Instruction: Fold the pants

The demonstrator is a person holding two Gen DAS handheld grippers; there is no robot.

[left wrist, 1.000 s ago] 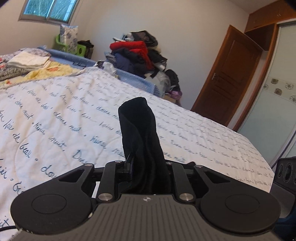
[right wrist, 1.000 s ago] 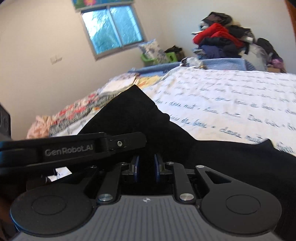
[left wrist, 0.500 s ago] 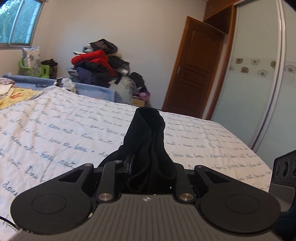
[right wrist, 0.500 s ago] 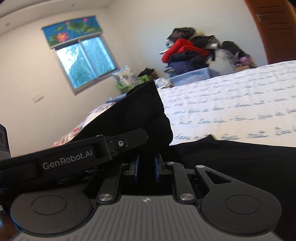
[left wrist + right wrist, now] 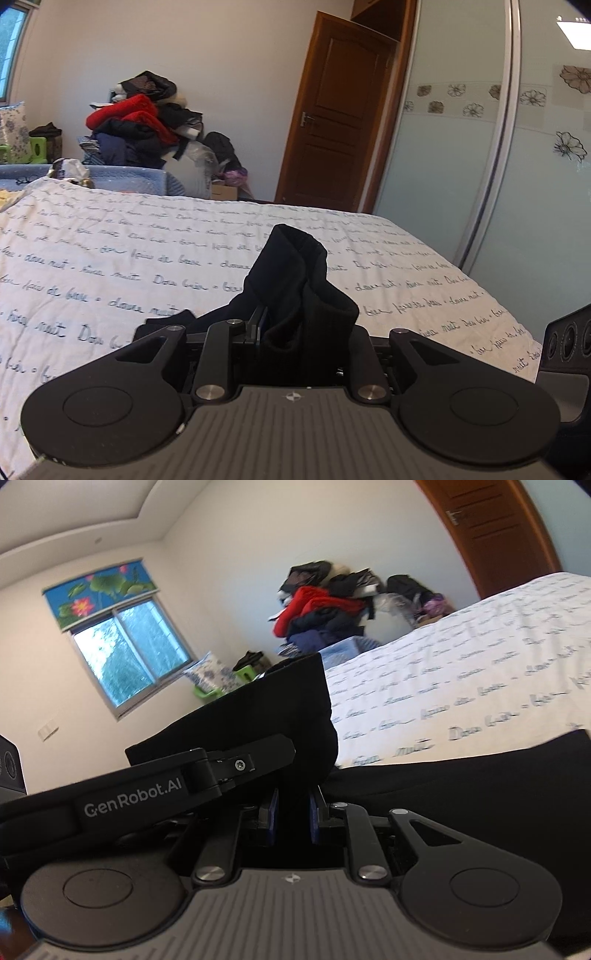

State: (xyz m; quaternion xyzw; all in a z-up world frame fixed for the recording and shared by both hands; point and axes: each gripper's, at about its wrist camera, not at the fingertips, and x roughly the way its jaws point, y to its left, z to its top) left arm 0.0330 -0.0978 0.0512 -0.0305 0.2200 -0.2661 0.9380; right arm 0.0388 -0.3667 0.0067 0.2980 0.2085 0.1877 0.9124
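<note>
The black pants (image 5: pixel 295 280) are pinched at two spots above the white bedspread with blue script (image 5: pixel 110 258). My left gripper (image 5: pixel 291 332) is shut on a bunched fold of the pants that sticks up between its fingers. My right gripper (image 5: pixel 291 812) is shut on another edge of the pants (image 5: pixel 280 709); blue pads (image 5: pixel 274 812) press the cloth from both sides. More black fabric (image 5: pixel 480 775) trails off to the right over the bed. The other gripper's black body, marked GenRobot.AI (image 5: pixel 147 794), crosses the left of the right wrist view.
A heap of red and dark clothes (image 5: pixel 140 125) sits on a blue bin beyond the bed. A brown door (image 5: pixel 332 118) and a frosted sliding wardrobe (image 5: pixel 517 147) stand at the right. A window (image 5: pixel 125 657) with a flowered blind is on the left wall.
Both grippers have swung to the right along the bed with the pants still held. Both views have rolled; the door and wardrobe have come into the left wrist view.
</note>
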